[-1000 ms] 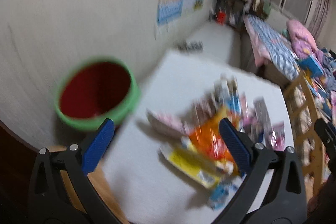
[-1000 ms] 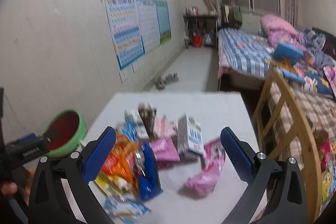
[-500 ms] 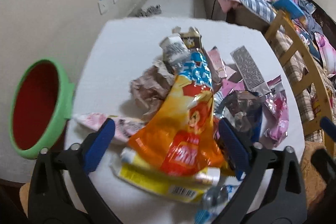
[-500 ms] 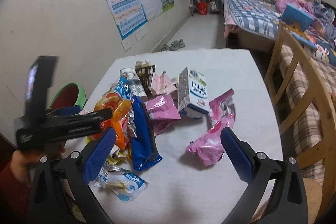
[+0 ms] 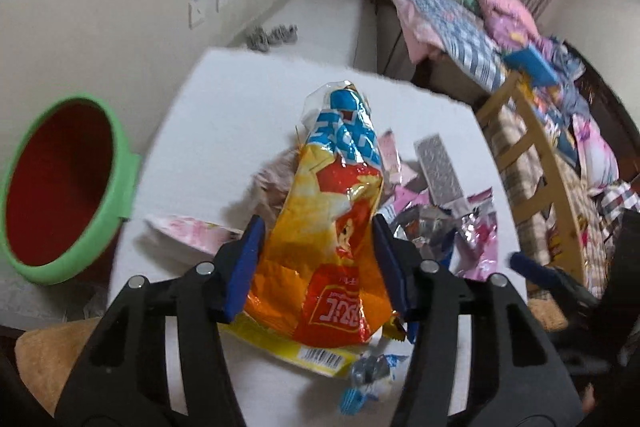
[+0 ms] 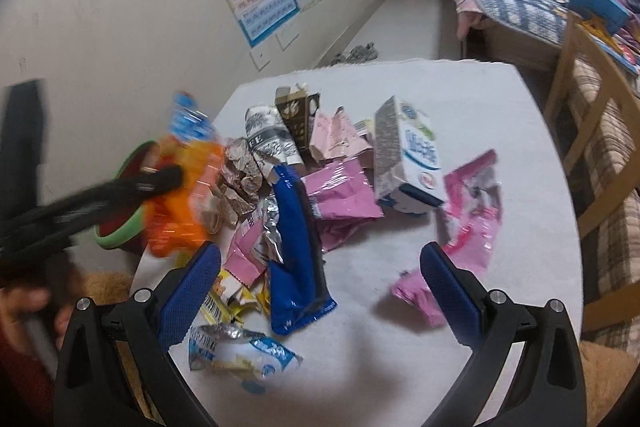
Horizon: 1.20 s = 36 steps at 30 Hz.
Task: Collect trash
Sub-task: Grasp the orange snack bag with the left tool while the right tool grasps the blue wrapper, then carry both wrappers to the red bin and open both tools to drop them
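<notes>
Bag: crinkled orange-and-yellow foil snack bag with a blue top, clamped low between the left gripper pads, lifted above the white table.
Bin: round green-rimmed bin with red inside, just beside the table's left edge.
Right gripper: spread wide, holding nothing, over the blue foil wrapper.
Advice: keep the squeeze firm, swing the bag over the bin's mouth, release only once its loose top clears the rim.

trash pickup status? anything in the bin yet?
Done: nothing visible in the green bin; its red inside looks bare. In hand: left claw shut on the orange snack bag, lifted. Left: milk carton, blue wrapper, pink wrappers on the table. Right claw open.
</notes>
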Available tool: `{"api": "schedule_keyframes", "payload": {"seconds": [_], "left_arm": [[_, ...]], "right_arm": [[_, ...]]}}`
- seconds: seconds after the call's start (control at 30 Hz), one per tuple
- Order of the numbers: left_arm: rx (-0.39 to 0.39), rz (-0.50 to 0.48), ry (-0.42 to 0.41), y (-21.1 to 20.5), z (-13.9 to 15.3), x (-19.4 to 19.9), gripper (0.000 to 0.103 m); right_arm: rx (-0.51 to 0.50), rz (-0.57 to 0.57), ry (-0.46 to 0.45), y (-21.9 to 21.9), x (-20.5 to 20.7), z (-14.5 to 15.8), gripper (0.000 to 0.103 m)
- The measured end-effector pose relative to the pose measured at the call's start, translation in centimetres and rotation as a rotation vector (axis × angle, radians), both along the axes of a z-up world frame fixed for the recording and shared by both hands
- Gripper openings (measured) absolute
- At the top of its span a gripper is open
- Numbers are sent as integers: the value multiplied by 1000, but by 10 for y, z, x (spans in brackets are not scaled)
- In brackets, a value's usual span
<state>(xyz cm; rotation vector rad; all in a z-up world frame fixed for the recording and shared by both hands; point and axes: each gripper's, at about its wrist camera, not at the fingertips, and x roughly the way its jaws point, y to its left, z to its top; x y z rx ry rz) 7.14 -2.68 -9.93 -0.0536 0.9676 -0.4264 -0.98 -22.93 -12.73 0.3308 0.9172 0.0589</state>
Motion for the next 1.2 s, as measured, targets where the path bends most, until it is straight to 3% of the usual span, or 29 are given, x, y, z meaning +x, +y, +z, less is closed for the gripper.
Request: {"api": "schedule_keyframes", "payload": {"seconds": [0.17,0.2,0.27,0.3,0.43,0.57,0.73,0.87,1.1,1.2], "left_arm": [[-5,77,-42,36,13,-16,53],[5,97,-47,45,13,-18,53],[18,138,-46,64,10,-20,53],[23,154,-45,70,8,-21,53],[31,244,-49,106,5,-19,53],[38,314,-74,142,10,-11,53],[42,426,-84,190,11,11,53],[38,513,-80,225,10,38,54],[60,536,-39,255,-4,69,54],[58,547,-17,263,-15,76,54]], "right_arm": [[0,45,77,12,23,-29,80],[0,56,92,15,26,-34,72],[5,65,127,19,29,-43,41],[15,66,134,20,29,-44,36],[-8,61,82,27,21,-20,34],[-48,75,-34,42,17,34,34],[-2,180,-122,87,47,77,36],[135,268,-111,135,92,81,36],[268,357,-30,208,172,71,36],[280,375,5,229,194,63,36]]}}
